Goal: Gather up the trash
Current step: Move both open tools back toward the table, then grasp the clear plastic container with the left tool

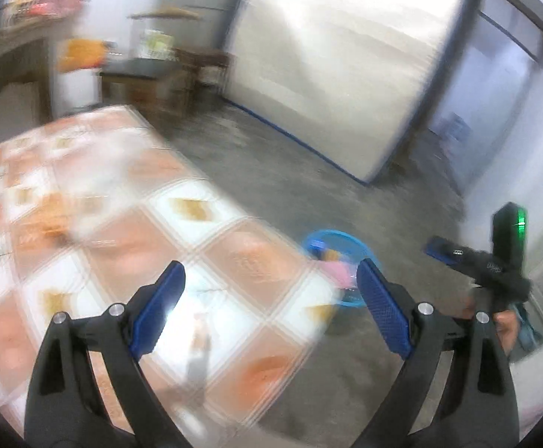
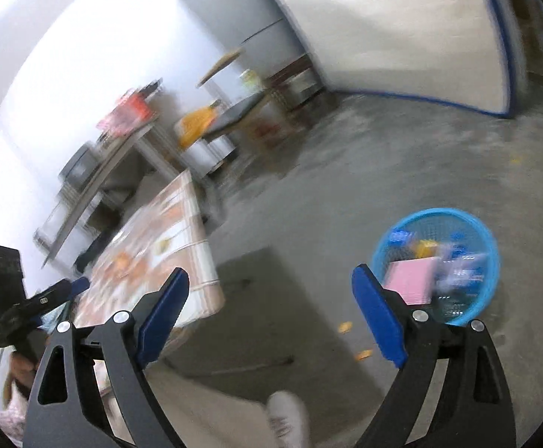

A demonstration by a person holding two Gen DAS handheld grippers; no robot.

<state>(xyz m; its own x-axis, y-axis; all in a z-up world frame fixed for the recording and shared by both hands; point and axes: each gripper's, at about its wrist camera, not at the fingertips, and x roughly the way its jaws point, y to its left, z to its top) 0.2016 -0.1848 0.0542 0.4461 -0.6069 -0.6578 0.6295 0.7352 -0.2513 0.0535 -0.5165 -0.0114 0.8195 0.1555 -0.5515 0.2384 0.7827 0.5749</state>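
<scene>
A round blue basket (image 2: 474, 224) stands on the concrete floor, holding a pink packet (image 2: 413, 280) and several blue and yellow wrappers. It also shows past the table edge in the left wrist view (image 1: 340, 237). My right gripper (image 2: 271, 283) is open and empty, held above the floor left of the basket. My left gripper (image 1: 271, 280) is open and empty over the corner of a table with an orange and white checked cloth (image 1: 122, 231). A blurred orange scrap (image 1: 53, 220) lies on the cloth. The right gripper (image 1: 435, 248) shows at the right of the left wrist view.
Small orange scraps (image 2: 346, 326) lie on the floor near the basket. A white shoe (image 2: 286, 418) is at the bottom of the right wrist view. A dark side table (image 1: 137, 71), shelves and a refrigerator (image 2: 241, 26) stand at the far wall. Both views are motion-blurred.
</scene>
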